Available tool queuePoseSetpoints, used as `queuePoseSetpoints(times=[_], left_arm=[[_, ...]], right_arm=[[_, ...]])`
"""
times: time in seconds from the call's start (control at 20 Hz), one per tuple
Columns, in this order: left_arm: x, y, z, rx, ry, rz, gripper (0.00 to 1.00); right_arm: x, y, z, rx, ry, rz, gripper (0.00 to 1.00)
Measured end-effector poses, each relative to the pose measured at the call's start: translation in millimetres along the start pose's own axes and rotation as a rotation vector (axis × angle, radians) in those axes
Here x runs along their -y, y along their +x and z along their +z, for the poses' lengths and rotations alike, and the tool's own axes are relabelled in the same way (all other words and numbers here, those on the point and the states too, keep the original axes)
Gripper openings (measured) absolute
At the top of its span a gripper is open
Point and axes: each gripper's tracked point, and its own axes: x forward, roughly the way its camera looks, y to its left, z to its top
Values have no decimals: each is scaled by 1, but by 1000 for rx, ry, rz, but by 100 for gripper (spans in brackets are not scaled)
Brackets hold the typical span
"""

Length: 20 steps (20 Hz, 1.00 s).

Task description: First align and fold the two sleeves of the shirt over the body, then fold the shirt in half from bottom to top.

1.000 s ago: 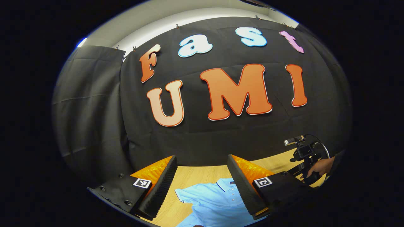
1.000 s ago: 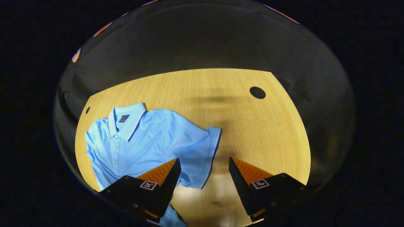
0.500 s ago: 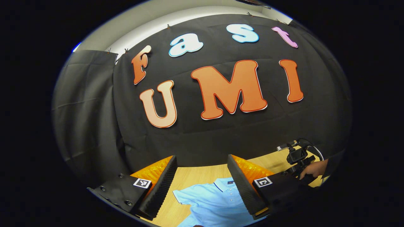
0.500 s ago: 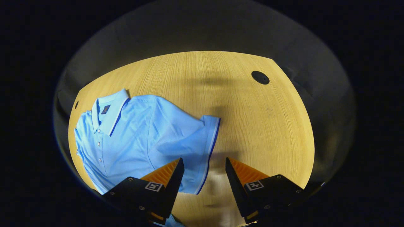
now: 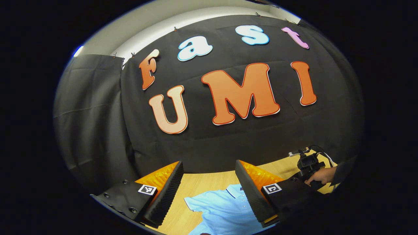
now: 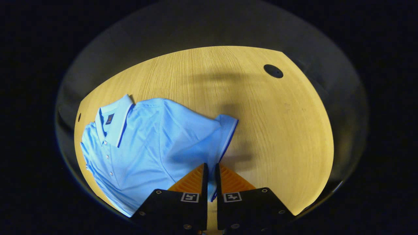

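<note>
A light blue polo shirt (image 6: 143, 147) lies face up on the wooden table (image 6: 277, 130), collar toward the upper left in the right gripper view. Its short sleeve (image 6: 209, 137), edged with a white and dark stripe, spreads out toward the table's middle. My right gripper (image 6: 210, 169) is shut on that sleeve's cuff edge, with the cloth pinched between the fingers. My left gripper (image 5: 209, 163) stands open above the table with nothing in it, and the shirt's collar end (image 5: 222, 209) lies below and between its fingers. Far right in the left gripper view, a hand (image 5: 321, 176) holds the other gripper (image 5: 307, 163).
A round dark hole (image 6: 273, 70) sits near the table's far right corner, and a smaller one (image 6: 79, 117) near the left edge by the collar. Black cloth walls close in behind the table. Bare wood stretches right of the sleeve.
My right gripper's fingers have come together on the sleeve cuff after standing wide open over it. The left gripper stays open and has barely shifted.
</note>
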Motion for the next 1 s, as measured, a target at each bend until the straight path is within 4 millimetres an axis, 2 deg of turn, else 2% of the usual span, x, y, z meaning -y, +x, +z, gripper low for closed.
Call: queuePoseSetpoints(times=[0.2, 0.35, 0.45, 0.6, 0.75, 0.95, 1.0], left_arm=[[-14, -10, 2, 15, -2, 19, 100], [-28, -14, 1, 17, -25, 36, 100], [-47, -14, -12, -9, -31, 56, 100], [-80, -4, -35, -75, -77, 84, 100], [-108, 10, -48, -104, -110, 85, 100], [-128, 37, -83, -164, -176, 17, 98], [-133, 44, -94, -183, -190, -4, 100]], right_arm=[[-17, -19, 20, 71, 22, 64, 7], [-39, -35, 25, 104, 4, 114, 7], [-56, -44, 28, 126, -7, 145, 7], [-80, -55, 31, 150, -38, 164, 7], [-102, -61, 27, 158, -58, 170, 7], [-129, -63, 22, 171, -17, 143, 10], [-139, -64, 19, 165, 0, 148, 12]])
